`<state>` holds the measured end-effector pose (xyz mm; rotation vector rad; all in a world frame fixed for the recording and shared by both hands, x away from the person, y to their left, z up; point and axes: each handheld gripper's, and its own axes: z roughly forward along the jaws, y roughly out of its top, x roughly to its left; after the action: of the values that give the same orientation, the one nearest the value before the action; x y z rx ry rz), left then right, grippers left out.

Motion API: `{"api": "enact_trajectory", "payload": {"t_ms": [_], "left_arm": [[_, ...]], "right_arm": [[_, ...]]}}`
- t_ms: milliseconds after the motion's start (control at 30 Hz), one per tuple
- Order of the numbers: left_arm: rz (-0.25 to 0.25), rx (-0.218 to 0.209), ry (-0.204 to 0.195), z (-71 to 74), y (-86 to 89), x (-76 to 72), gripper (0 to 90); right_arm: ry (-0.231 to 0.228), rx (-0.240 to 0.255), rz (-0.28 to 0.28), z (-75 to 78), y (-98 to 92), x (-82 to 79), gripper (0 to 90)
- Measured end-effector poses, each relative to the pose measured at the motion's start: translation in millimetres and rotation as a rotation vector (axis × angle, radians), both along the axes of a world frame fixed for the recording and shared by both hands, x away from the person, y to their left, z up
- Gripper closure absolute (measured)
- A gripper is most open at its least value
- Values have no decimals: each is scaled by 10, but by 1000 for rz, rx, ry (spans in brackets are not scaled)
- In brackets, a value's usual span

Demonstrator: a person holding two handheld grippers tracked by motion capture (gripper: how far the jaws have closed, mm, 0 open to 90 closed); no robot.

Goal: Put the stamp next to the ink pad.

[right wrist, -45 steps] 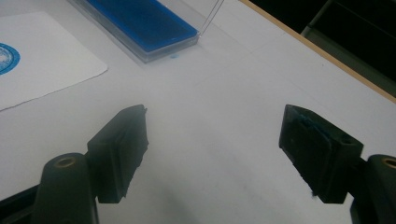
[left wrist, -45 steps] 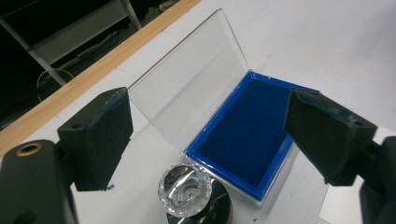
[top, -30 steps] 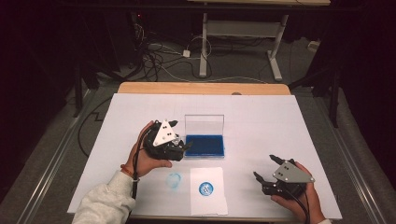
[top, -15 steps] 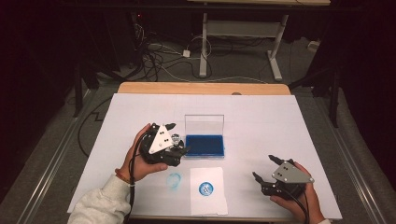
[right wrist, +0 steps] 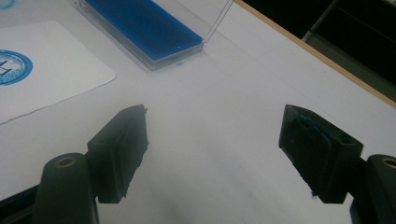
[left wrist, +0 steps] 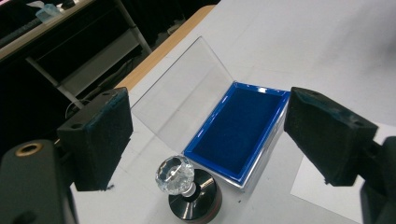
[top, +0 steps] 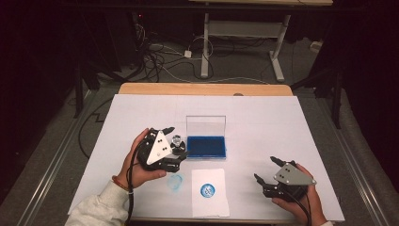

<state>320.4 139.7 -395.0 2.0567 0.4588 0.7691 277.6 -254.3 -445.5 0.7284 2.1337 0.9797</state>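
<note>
Now: left claw (top: 178,141) has slid a little back from the ink pad (left wrist: 238,130), toward the person, compared with a second ago. Jaws spread wide, released, nothing pinched.

- Stamp (left wrist: 175,174), glass knob on a dark round base, stands upright on the surface (top: 282,122), low between the two left jaws and touching neither pad. It sits just beside the near corner of the ink pad, apart from the blue felt.
- Ink pad's clear lid (left wrist: 182,93) stands open, ahead of the left claw.
- Paper (top: 211,207) lies off the left claw's lower jaw, toward the right claw; a round blue print (top: 208,190) is on it. A faint blue smudge (top: 176,182) marks the surface near the paper's edge, just behind the left claw.
- Right claw (top: 264,169) is in the same spot as before, well apart from the stamp, jaws open and empty over bare surface.

Reading: with the print on the paper and the stamp parked by the pad, the stamping looks done and the stamp set down. The retreat reads as letting go for good, not lining up a fresh grab. The lid may be the remaining job.
</note>
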Motion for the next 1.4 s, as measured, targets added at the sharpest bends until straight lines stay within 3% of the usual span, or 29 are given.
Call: {"api": "enact_trajectory", "payload": {"t_ms": [233,667,967,1133,1400], "left_arm": [[7,3,-17,-21,49,-66,152],[25,27,-2,-117,200,-158,152],[59,55,1,-277,341,-188,152],[79,50,4,-341,411,-233,152],[96,74,29,-475,506,-305,152]], "right_arm": [[-2,0,2,3,10,-7,240],[-10,5,3,15,25,-21,240],[-9,4,-2,12,28,-16,238],[-12,11,-7,14,20,-14,234],[-18,10,-15,15,17,-8,228]]}}
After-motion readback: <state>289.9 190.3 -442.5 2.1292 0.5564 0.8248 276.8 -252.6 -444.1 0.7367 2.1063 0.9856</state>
